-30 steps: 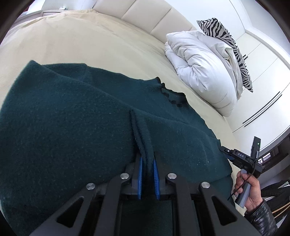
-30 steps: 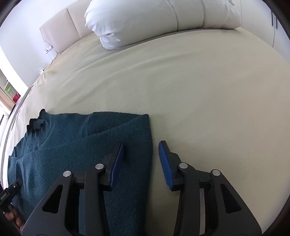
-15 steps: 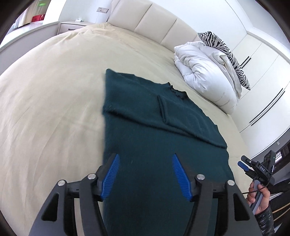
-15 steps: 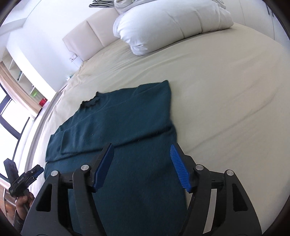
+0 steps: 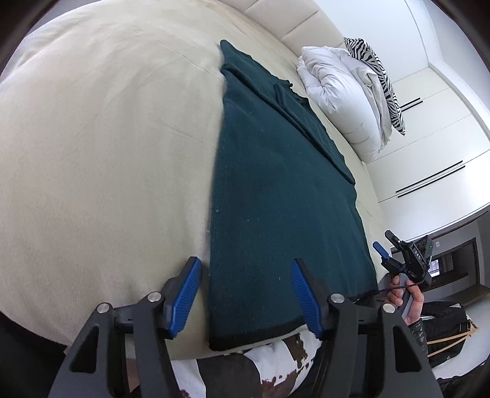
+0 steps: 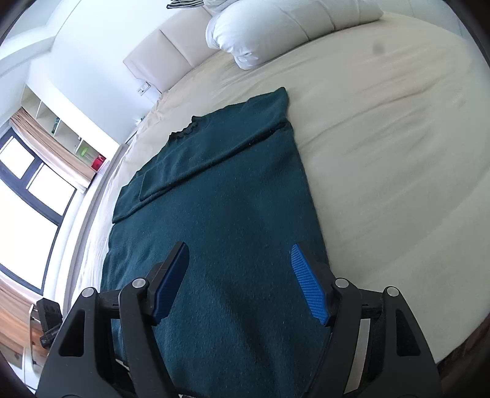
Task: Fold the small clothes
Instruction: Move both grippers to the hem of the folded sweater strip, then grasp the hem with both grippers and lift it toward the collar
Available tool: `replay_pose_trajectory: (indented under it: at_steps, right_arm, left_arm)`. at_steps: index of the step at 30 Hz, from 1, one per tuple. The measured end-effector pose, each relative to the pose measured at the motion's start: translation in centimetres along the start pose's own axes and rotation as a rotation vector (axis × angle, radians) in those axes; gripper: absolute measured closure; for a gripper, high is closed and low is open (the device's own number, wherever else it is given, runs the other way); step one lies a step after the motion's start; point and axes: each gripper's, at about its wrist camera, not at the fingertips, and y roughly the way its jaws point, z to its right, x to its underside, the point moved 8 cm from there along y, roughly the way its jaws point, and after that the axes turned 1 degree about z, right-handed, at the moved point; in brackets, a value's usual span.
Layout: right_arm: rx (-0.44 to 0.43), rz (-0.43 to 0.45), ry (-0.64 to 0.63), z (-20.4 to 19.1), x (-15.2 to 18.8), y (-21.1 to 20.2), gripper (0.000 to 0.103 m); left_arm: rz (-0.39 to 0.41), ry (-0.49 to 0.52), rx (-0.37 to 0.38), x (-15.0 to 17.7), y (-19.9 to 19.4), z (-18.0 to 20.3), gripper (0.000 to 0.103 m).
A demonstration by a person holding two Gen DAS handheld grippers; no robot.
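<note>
A dark teal knitted sweater (image 5: 275, 189) lies flat on the cream bed (image 5: 107, 153), sleeves folded in across the chest, hem toward me. It also shows in the right wrist view (image 6: 232, 214). My left gripper (image 5: 248, 294) is open and empty, above the hem's left corner. My right gripper (image 6: 239, 281) is open and empty, above the sweater's lower right part. The right gripper (image 5: 398, 260) also shows in the left wrist view, held by a hand beyond the sweater's right edge.
A white duvet (image 5: 340, 91) and a zebra pillow (image 5: 382, 82) lie at the head of the bed, by the padded headboard (image 6: 165, 52). The white duvet (image 6: 291, 24) also shows in the right wrist view. Windows (image 6: 27, 189) and shelves stand left of the bed.
My left gripper let go of the sleeve fold and opened. Both grippers pulled back from the chest toward the hem; the sweater now lies with sleeves folded in.
</note>
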Motion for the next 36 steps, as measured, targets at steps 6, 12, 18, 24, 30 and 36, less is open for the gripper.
replay_pose_trajectory:
  at_steps: [6,12,18,24,30,36]
  right_arm:
    - [-0.039,-0.049,0.049,0.8,2.4,-2.2,0.035]
    - [0.016,-0.083,0.084,3.4,3.9,-4.8,0.035]
    - [0.07,-0.189,0.135,6.5,6.0,-5.9,0.035]
    - [0.08,-0.276,0.135,6.9,7.2,-5.7,0.035]
    - [0.067,-0.388,0.164,6.7,8.4,-5.1,0.035]
    - [-0.031,-0.419,0.277,6.9,9.3,-4.8,0.043]
  left_arm:
    - [-0.051,-0.018,0.024,1.1,0.6,0.2,0.064]
    - [-0.055,-0.035,0.006,1.5,0.5,-0.5,0.093]
    - [-0.055,-0.018,-0.009,1.5,0.7,-0.3,0.094]
    - [-0.056,-0.008,-0.013,1.6,0.8,-0.2,0.095]
    - [-0.056,-0.009,-0.011,1.7,0.9,-0.1,0.095]
    - [-0.059,-0.007,-0.007,1.9,0.8,-0.3,0.095]
